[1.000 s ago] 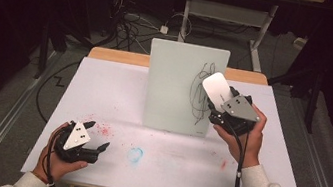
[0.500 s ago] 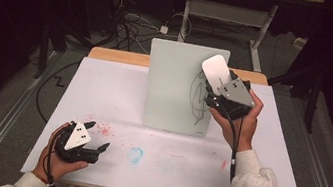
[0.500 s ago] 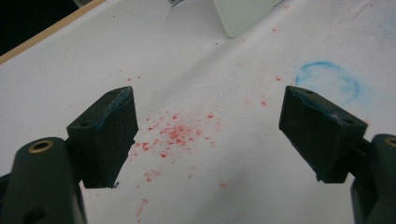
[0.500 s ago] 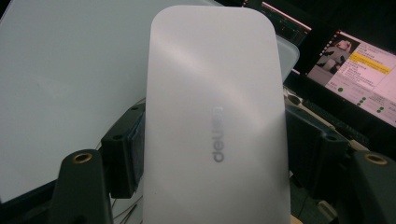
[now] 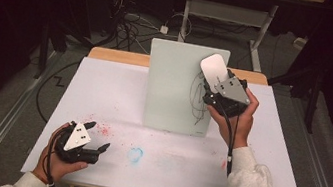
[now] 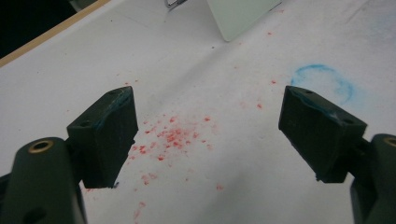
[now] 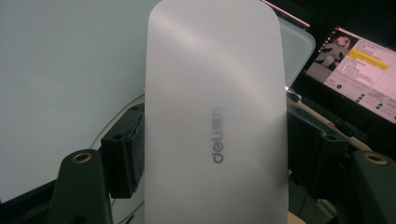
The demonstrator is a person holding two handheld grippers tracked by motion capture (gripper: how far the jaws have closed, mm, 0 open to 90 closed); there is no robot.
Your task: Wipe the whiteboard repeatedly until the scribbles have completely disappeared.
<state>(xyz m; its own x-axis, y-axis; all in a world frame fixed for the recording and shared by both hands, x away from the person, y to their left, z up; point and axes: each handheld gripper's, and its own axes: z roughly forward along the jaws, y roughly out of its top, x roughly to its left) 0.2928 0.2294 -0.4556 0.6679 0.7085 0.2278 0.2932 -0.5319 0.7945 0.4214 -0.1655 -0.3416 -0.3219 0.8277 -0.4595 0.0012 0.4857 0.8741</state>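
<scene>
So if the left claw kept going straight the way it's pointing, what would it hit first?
Most likely nothing solid: the open left claw aims low over the white table cover, past red specks, roughly toward the upright whiteboard's corner, though depth is unclear.

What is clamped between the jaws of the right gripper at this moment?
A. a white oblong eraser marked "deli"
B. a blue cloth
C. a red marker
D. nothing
A: in the right gripper view the right gripper has its jaws closed on both sides of the white eraser, held up against the whiteboard.
</scene>
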